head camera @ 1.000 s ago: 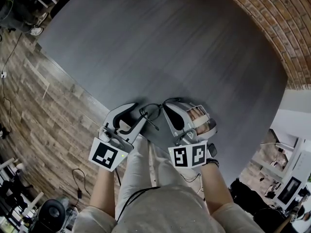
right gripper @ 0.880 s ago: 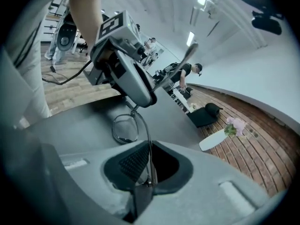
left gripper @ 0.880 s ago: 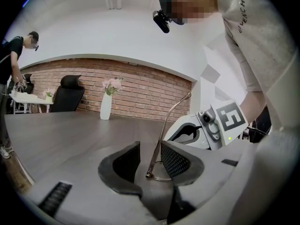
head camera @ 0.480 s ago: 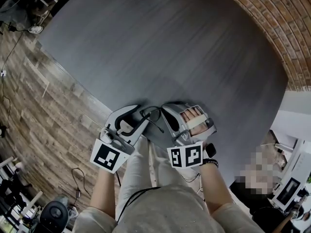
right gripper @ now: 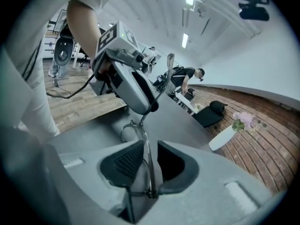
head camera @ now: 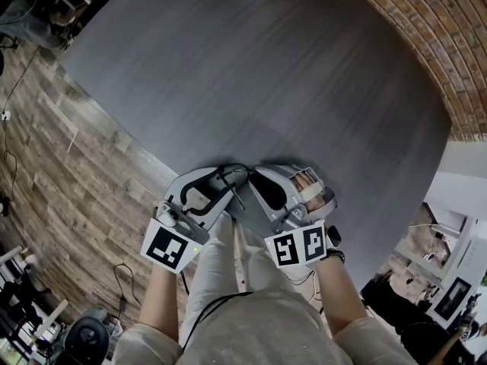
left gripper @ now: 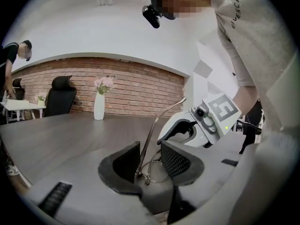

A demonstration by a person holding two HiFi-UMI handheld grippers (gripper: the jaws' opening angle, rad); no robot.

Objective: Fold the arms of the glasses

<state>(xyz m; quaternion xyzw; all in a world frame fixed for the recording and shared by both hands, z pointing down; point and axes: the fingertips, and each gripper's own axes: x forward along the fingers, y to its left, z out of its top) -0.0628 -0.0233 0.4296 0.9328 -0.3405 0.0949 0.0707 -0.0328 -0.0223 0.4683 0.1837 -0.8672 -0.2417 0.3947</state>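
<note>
The thin silver wire-framed glasses (head camera: 235, 177) are at the near edge of the dark grey round table (head camera: 289, 74), between the two tools. The left gripper (left gripper: 150, 154) has its pads closed on the hinge corner of the frame, and I judge this firm enough to carry it. The upright arm (left gripper: 156, 122) rises from there. The right gripper (right gripper: 149, 154) has just been opening its jaws, and the second arm (right gripper: 149, 165) runs between them, free of both pads. To fold well, I would hold the frame steady and lay one right pad against this arm close to its hinge. Then I would swing it slowly toward the lenses without bending the wire.
</note>
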